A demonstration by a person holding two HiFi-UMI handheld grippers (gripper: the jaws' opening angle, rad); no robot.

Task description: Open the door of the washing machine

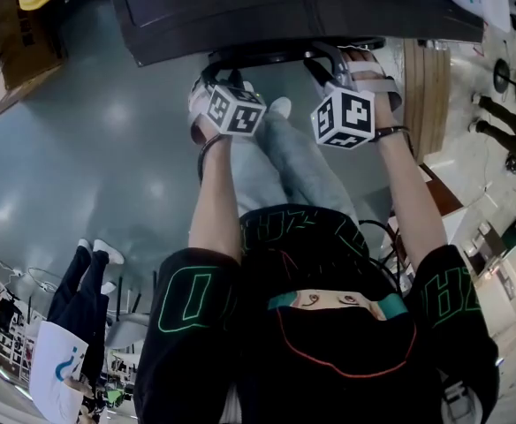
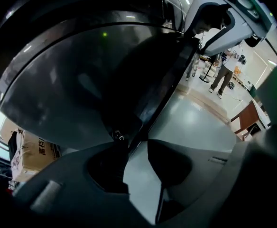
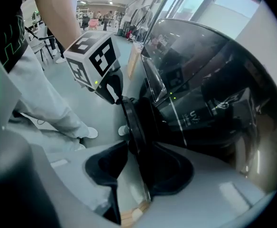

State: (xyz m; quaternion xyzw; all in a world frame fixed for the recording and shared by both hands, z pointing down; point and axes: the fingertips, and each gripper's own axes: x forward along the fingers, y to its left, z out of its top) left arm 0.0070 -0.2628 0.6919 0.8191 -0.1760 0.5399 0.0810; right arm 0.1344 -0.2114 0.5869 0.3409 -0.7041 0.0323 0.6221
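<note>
Step in hand: getting a hold on the door rim (image 3: 133, 120) of the washing machine (image 1: 284, 7). Whether the door is already unlatched I cannot tell.

Right claw (image 3: 137, 167): open and straddling the door rim, with one pad at or near the rim and a clear gap at the other.

Left claw (image 2: 138, 163): also open, just along the door rim from the right one. The rim's edge runs by one pad, with a gap beside the other.

Next move, as I judge it: close both claws on the door rim, then pull outward. The rim looks thin and glossy, so a slip is likely.
</note>
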